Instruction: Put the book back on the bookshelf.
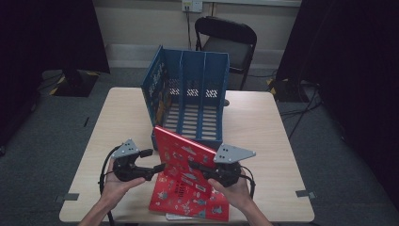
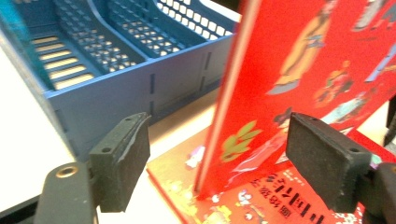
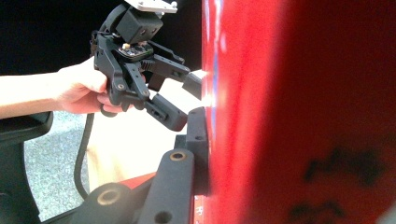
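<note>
My right gripper [image 1: 196, 165] clamps the upright red illustrated book cover [image 1: 181, 155]. My left gripper [image 1: 153, 160] jaws w/ nothing gripped, straddling its edge; blue slotted plastic file rack [image 1: 190, 94] just behind.

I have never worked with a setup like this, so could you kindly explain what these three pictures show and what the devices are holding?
No robot arm is here: a person holds a two-jaw gripper in each hand. The high view looks down on a wooden table. On it stands a blue file rack with three slots, and in front of it a red book stands upright on another red book lying flat. The other two pictures come from cameras riding on the grippers, looking along their black jaws. The right gripper is shut on the upright book's cover. The left gripper is open, its pads on either side of that book's edge without pressing it.
</note>
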Demonstrator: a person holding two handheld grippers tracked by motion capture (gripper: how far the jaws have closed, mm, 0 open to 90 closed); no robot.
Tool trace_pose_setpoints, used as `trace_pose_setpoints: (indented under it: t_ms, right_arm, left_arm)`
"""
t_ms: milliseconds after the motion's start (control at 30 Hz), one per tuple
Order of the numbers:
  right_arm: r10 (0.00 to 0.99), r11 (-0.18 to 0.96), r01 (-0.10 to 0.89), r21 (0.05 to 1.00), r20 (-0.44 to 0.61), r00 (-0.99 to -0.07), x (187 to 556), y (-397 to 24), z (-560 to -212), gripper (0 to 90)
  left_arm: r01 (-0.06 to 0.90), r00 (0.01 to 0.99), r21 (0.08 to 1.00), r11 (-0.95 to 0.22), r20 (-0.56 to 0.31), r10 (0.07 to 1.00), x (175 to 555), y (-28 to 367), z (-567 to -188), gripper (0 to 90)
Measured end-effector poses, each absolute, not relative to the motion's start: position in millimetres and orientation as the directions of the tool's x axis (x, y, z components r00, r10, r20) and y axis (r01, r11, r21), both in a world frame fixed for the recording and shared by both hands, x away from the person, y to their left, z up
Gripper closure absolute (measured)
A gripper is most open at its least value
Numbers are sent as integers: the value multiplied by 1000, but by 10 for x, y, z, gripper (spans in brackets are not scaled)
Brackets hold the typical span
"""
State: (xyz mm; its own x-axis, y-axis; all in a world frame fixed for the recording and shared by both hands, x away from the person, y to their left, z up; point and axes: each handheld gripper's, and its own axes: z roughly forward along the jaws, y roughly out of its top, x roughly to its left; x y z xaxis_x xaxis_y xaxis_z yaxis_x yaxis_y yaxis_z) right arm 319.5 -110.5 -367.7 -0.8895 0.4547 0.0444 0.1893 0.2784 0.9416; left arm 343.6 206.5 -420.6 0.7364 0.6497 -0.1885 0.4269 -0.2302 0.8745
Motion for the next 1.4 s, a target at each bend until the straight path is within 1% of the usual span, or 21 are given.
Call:
trace_pose_setpoints:
  t_ms: [100, 433, 667, 867, 1100, 1400]
  right_arm:
    - [456, 277, 195, 941, 50, -889, 3195, -1119, -3670, 804]
    - [460, 265, 206, 942, 64, -886, 3204, -1180, -3607, 805]
    - [479, 266, 228, 937, 77, -874, 3227, -1232, -3555, 805]
    - [507, 257, 240, 936, 80, -858, 3250, -1282, -3500, 805]
    - [526, 247, 241, 939, 79, -847, 3267, -1327, -3453, 805]
    - [542, 230, 214, 949, 57, -839, 3293, -1338, -3308, 805]
  left_arm:
    - [445, 720, 865, -232, -191, 668, 3457, 2126, -4261, 192]
    - [503, 661, 839, -209, -217, 719, 3534, 2285, -4365, 198]
    - [508, 643, 844, -173, -238, 728, 3541, 2372, -4365, 202]
    - [517, 626, 834, -192, -215, 750, 3565, 2407, -4393, 201]
    - [535, 604, 823, -191, -214, 768, 3594, 2435, -4420, 198]
    - [532, 604, 821, -205, -199, 772, 3600, 2436, -4429, 198]
